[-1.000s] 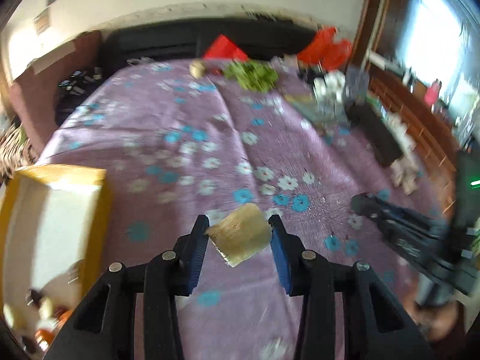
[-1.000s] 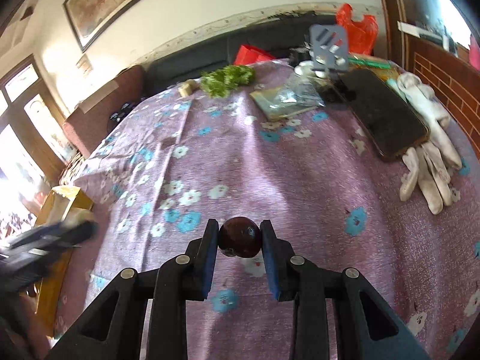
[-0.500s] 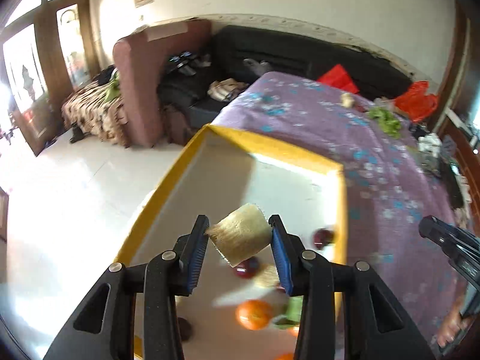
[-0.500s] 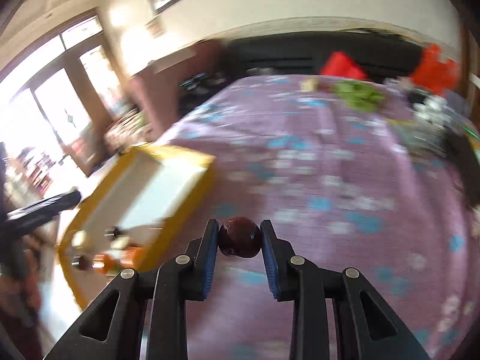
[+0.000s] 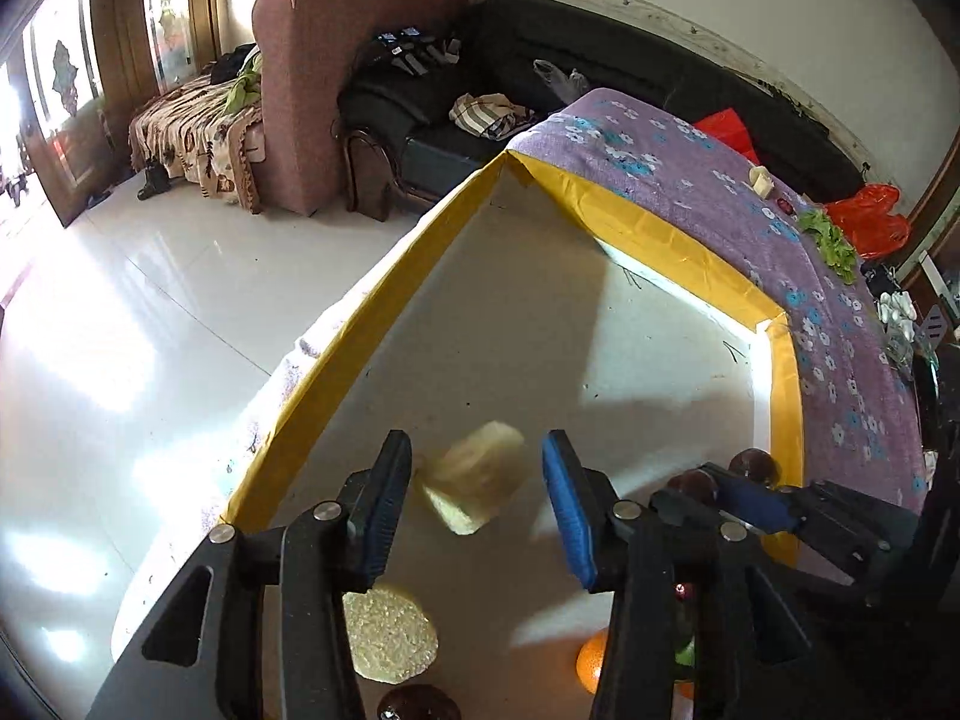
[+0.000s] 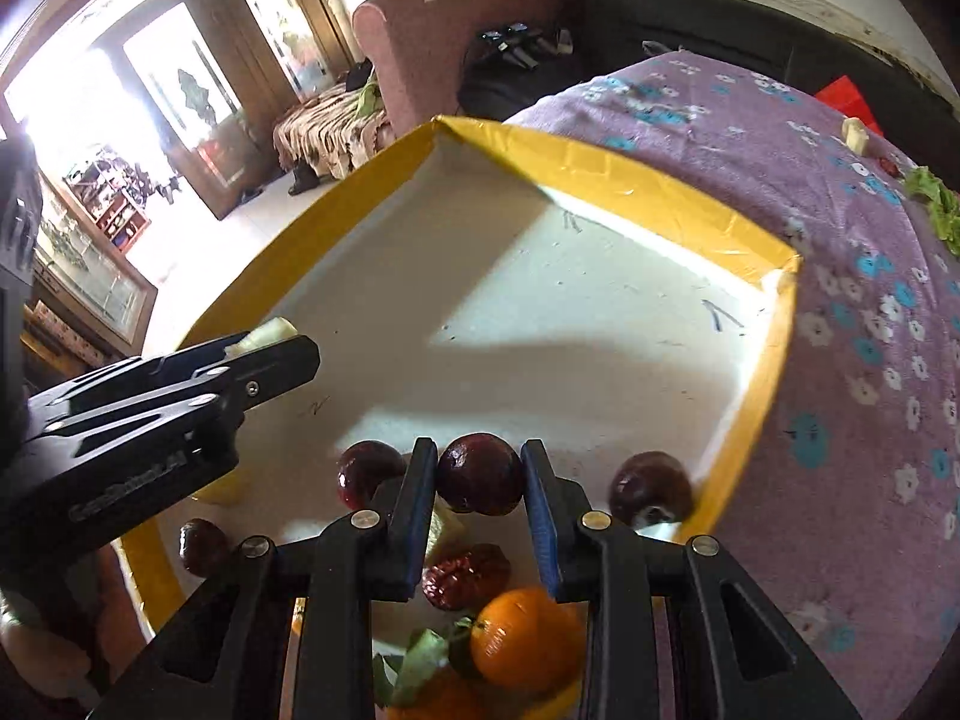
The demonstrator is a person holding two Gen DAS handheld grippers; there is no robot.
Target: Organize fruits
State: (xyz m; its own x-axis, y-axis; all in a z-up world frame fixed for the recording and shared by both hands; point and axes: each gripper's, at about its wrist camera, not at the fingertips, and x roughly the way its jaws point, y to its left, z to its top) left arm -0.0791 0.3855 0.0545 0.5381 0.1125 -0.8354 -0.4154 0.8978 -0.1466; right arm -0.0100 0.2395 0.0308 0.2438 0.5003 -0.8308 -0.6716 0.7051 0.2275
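One purple floral cloth (image 5: 840, 300) drapes the bench beside a maroon armchair (image 5: 336, 90). Over the yellow-rimmed tray (image 5: 660, 240), left fingers (image 5: 384, 516) stand spread around a loose pale fruit slice (image 5: 474, 486); right fingers (image 6: 414, 510) pinch a dark plum (image 6: 479, 474), twelve o'clock.

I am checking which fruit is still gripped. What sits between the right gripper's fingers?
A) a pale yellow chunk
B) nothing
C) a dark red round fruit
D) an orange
C: in the right wrist view, the right gripper is closed on a dark red fruit above the yellow-edged tray; the orange lies in the tray.
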